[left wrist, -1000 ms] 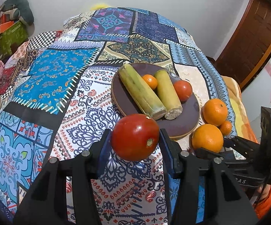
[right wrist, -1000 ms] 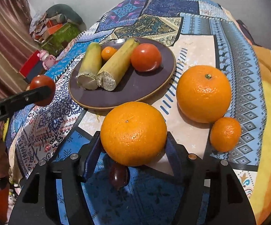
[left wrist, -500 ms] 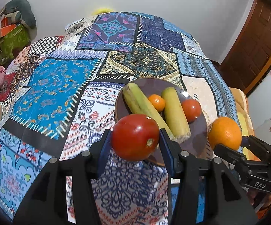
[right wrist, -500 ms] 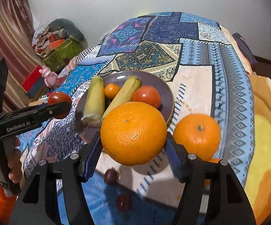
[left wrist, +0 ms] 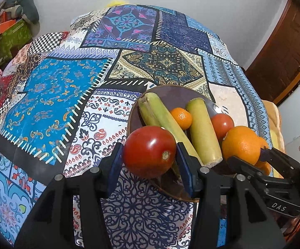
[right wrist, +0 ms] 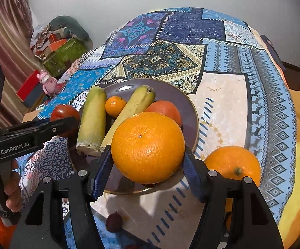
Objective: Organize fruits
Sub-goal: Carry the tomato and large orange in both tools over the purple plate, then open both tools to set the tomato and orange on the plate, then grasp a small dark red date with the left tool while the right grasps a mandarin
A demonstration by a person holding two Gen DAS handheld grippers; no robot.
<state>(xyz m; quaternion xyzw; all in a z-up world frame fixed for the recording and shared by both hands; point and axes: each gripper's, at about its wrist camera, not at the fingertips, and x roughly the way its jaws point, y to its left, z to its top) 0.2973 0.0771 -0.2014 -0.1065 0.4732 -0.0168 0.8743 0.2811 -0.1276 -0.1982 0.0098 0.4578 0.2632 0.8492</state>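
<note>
My left gripper [left wrist: 150, 159] is shut on a red tomato [left wrist: 149, 151], held above the near left rim of the brown plate [left wrist: 170, 95]. My right gripper [right wrist: 148, 164] is shut on a large orange [right wrist: 148, 146], held over the plate's near edge [right wrist: 191, 112]. The plate holds two green-yellow cut stalks [right wrist: 92, 116], a small mandarin [right wrist: 114, 105] and a tomato [right wrist: 166, 109]. The right gripper with the orange [left wrist: 241, 144] shows in the left wrist view; the left gripper with the tomato [right wrist: 64, 113] shows in the right wrist view.
Another large orange [right wrist: 233, 166] lies on the patchwork cloth [left wrist: 46, 95] right of the plate. Small dark fruits [right wrist: 113, 222] lie near the front. Boxes and a pink toy [right wrist: 46, 81] stand off the left side. A wooden door [left wrist: 284, 47] is at right.
Both grippers have risen with their fruit and moved in toward the plate. The orange now hangs over the plate's near edge; the tomato is by its left rim.
</note>
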